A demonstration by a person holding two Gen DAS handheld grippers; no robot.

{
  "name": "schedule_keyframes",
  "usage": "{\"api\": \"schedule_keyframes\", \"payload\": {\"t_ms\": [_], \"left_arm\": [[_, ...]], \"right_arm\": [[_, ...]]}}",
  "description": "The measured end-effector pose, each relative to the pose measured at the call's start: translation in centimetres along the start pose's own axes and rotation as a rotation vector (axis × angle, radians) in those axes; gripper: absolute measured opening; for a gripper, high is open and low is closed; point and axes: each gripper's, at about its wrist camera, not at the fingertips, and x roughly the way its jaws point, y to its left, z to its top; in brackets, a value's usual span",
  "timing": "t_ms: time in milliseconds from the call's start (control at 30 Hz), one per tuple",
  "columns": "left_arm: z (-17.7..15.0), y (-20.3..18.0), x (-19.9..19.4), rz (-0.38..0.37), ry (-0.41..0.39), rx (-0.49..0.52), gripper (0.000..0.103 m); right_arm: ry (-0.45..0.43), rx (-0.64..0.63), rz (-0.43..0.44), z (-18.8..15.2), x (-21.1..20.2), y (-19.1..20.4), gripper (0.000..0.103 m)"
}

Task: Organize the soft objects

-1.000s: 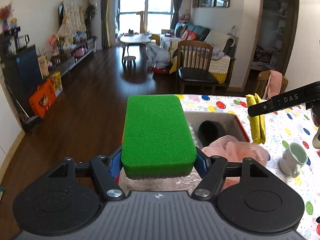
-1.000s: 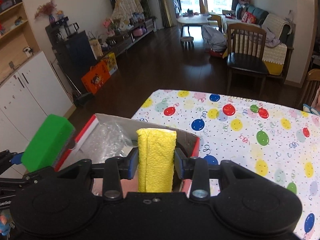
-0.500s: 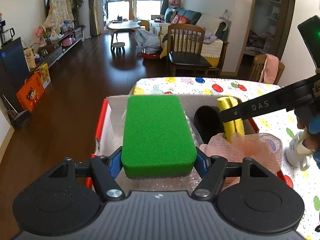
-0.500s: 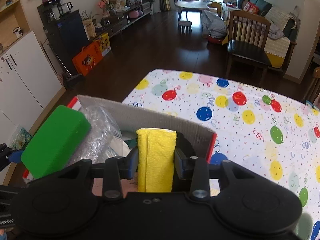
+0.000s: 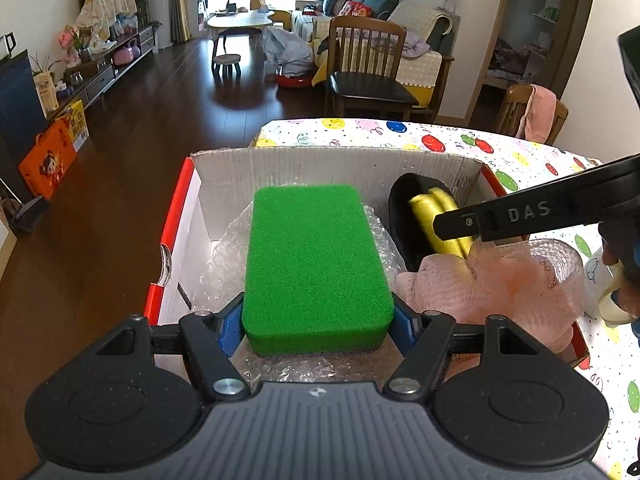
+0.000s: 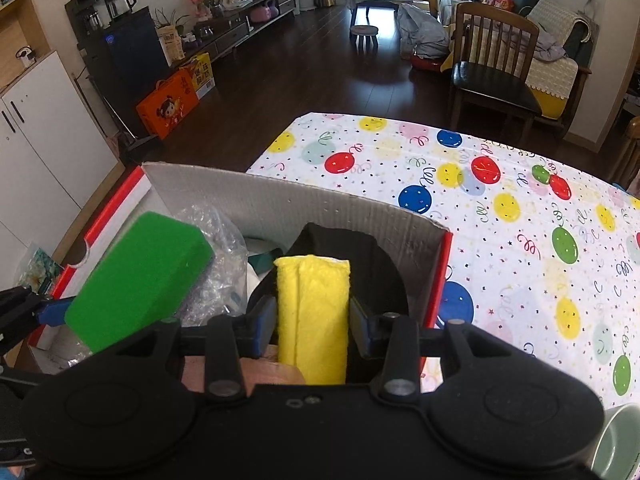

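My left gripper (image 5: 318,324) is shut on a green sponge (image 5: 316,268), held low over the bubble wrap (image 5: 224,256) in the left half of an open cardboard box (image 5: 320,168). From the right wrist the sponge (image 6: 140,280) shows at lower left. My right gripper (image 6: 312,320) is down in the box's right end. A folded yellow cloth (image 6: 312,312) stands between its jaws against a black pouch (image 6: 380,264). The jaws are opening and the pads (image 6: 358,320) sit a sliver off the cloth. A pink mesh puff (image 5: 500,284) lies in the box beside it.
The box (image 6: 280,208) sits at the left corner of a table with a balloon-print cloth (image 6: 520,220). A pale mug (image 5: 596,280) stands right of the box, near a hand. Beyond are a dark wood floor and a wooden chair (image 5: 368,76).
Both grippers came down from above the box into it. The right jaws have parted slightly from the yellow cloth, which now rests in the black pouch. The left still grips the sponge.
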Motion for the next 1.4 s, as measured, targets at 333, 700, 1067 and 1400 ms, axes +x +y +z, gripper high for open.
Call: {"api": "schedule_keyframes", "payload": {"t_ms": [333, 700, 1067, 1400], "left_arm": [[0.3, 0.1, -0.4, -0.003, 0.0, -0.02, 0.078], [-0.1, -0.7, -3.0, 0.008, -0.046, -0.002, 0.081], [-0.8, -1.7, -8.9, 0.009, -0.133, -0.027, 0.081], [-2.1, -3.3, -13.4, 0.005, -0.159, -0.044, 0.082]], "right_arm": [[-0.064, -0.006, 0.025, -0.3, -2.6, -0.3, 0.062], [-0.154, -0.008, 0.109, -1.1, -7.3, -0.3, 0.071], [-0.268, -0.055, 0.191, -4.3, -13.8, 0.6, 0.079], [-0.36, -0.106, 0.187, -8.7, -18.4, 0.8, 0.086]]}}
